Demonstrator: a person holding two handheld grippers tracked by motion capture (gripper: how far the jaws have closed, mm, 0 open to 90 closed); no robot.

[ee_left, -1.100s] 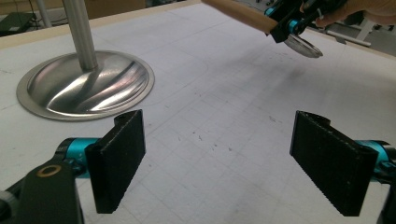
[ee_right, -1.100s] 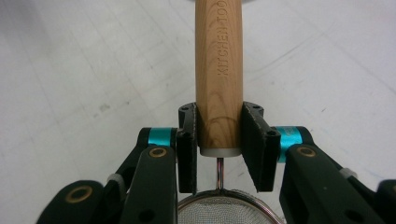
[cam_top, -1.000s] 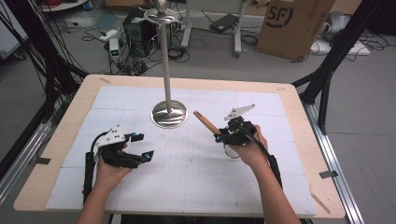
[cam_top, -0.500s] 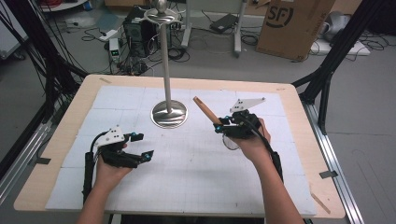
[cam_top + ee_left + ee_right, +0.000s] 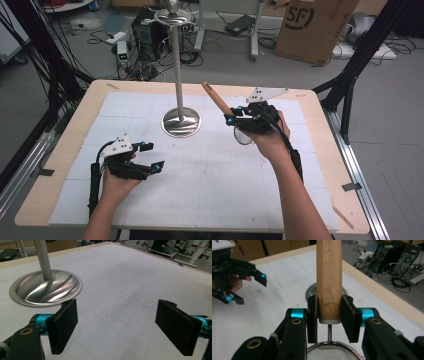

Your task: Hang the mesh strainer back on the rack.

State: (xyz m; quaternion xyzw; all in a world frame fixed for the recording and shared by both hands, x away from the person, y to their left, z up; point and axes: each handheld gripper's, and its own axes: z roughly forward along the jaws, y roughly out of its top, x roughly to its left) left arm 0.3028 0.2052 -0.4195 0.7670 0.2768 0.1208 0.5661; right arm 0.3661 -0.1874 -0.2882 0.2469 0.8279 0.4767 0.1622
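One small wire-mesh strainer with a round wooden handle (image 5: 329, 282) hangs above the tabletop's far right part, the right gripper (image 5: 329, 315) clamped on its handle, seemingly for carrying. Nearby stands the steel pole stand (image 5: 181, 121); the left gripper (image 5: 150, 157), jaws apart, waits near the front left corner.

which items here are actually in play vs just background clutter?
In play:
- strainer with wooden handle, clamped in the right gripper
- metal stand with its tall pole, probably the target
- left gripper, jaws wide apart, holding nothing

Background:
- white gridded mat on the table
- cardboard box on the floor
- computer tower and floor cables
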